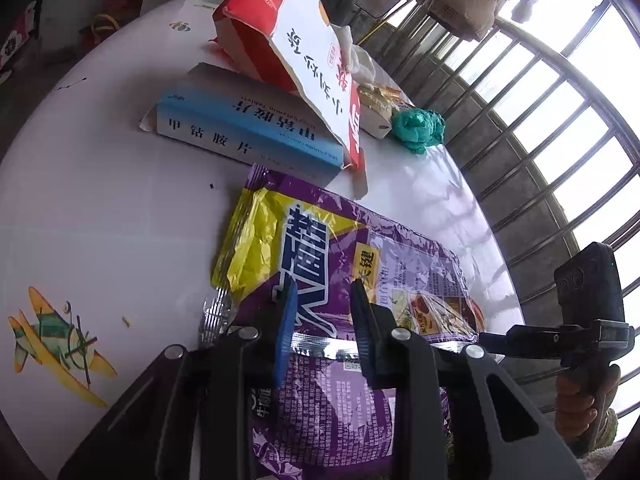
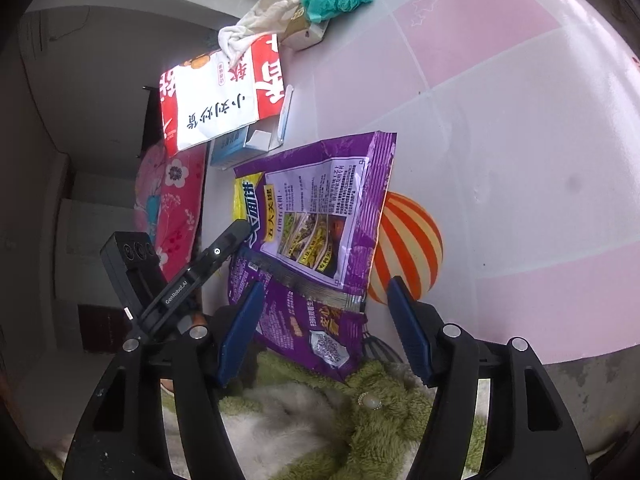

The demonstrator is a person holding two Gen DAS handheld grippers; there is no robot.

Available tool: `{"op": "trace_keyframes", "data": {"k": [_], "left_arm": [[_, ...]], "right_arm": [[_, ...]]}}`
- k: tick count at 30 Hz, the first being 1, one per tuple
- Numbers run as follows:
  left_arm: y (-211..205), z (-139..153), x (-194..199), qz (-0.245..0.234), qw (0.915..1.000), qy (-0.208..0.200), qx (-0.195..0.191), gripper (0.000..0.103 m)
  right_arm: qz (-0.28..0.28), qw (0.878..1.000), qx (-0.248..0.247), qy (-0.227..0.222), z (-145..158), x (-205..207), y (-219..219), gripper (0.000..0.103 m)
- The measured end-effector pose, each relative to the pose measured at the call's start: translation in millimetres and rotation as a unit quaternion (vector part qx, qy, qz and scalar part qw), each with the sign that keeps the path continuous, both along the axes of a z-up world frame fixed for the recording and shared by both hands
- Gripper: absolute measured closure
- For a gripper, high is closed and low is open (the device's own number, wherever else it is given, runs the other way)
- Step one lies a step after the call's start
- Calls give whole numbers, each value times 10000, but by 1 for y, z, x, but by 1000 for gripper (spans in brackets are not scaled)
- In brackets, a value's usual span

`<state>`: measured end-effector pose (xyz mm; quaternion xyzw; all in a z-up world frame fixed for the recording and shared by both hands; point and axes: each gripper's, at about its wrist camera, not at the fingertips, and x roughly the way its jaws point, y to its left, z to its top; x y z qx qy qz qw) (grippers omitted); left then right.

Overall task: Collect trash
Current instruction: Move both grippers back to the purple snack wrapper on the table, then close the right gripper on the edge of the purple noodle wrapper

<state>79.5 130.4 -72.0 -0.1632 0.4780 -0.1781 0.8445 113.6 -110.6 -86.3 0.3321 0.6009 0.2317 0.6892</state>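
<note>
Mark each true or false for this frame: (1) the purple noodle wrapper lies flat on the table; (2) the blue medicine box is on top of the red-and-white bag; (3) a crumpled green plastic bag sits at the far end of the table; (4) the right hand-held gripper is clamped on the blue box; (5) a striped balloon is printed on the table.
1. True: the purple noodle wrapper lies flat on the table.
2. False: the red-and-white bag leans over the blue medicine box.
3. True: the green plastic bag.
4. False: the right hand-held gripper is open over the wrapper.
5. True: the striped balloon.
</note>
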Motion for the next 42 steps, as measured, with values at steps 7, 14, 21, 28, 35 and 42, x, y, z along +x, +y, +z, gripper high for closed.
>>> {"op": "trace_keyframes", "data": {"k": [7, 14, 21, 28, 35, 42], "left_arm": [[-5, -4, 3, -83, 9999, -134, 20, 77], [-1, -5, 2, -35, 9998, -141, -102, 77], [-3, -1, 3, -176, 9987, 20, -486, 77], [-25, 17, 7, -500, 9967, -235, -592, 77], [-44, 28, 22, -653, 9957, -411, -507, 77], [-40, 35, 21, -332, 9966, -724, -207, 77]], "right_arm": [[-58, 10000, -39, 58, 0, 6, 5, 56], [-148, 9990, -424, -52, 0, 5, 6, 78], [-203, 9989, -354, -213, 11, 0, -7, 94], [-495, 9965, -499, -458, 35, -7, -43, 96], [-1125, 9898, -708, -511, 40, -24, -88, 96], [-1844, 9799, -560, -518, 32, -28, -124, 96]]}}
